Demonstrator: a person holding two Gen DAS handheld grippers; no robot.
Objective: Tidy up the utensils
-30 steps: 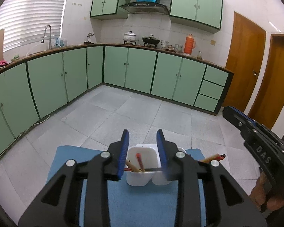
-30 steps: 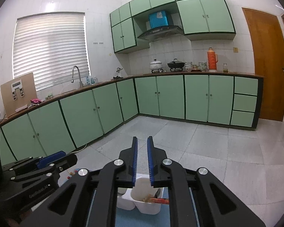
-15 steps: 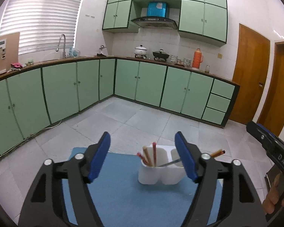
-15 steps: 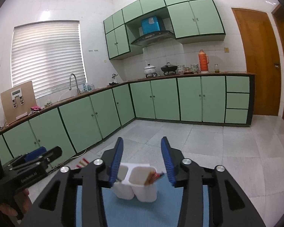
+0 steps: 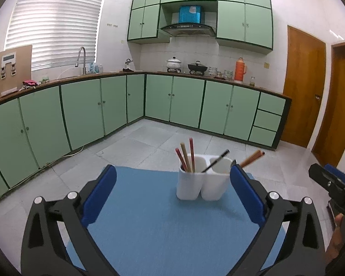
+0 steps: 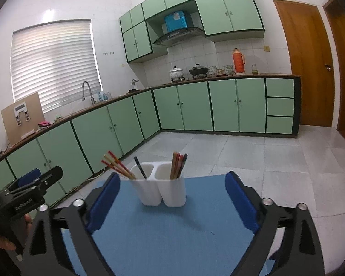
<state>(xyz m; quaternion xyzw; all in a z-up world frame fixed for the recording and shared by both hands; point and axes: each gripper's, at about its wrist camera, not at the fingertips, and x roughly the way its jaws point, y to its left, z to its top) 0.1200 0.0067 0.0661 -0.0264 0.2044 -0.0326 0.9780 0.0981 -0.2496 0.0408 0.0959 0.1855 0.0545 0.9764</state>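
Observation:
A white two-compartment utensil holder [image 5: 203, 179] stands on a blue mat [image 5: 163, 225]; it also shows in the right wrist view [image 6: 161, 186]. Red and wooden chopsticks [image 5: 186, 155] stand in one compartment, with a black stick [image 5: 216, 161] and brown chopsticks [image 5: 251, 158] leaning by the other. In the right wrist view chopsticks [image 6: 178, 165] fill the right compartment, and more chopsticks [image 6: 117, 165] lean from the left one. My left gripper [image 5: 172, 193] is open and empty, short of the holder. My right gripper [image 6: 172, 197] is open and empty, also short of it.
The blue mat [image 6: 172, 234] covers the table. Beyond it are a tiled floor, green cabinets [image 5: 117, 105], a counter with sink and pots, and wooden doors [image 5: 303, 87]. The other gripper shows at each view's edge [image 5: 333, 184] [image 6: 27, 195].
Both grippers have opened wide from nearly shut and have drawn back from the holder, which now shows whole with the chopsticks standing in it.

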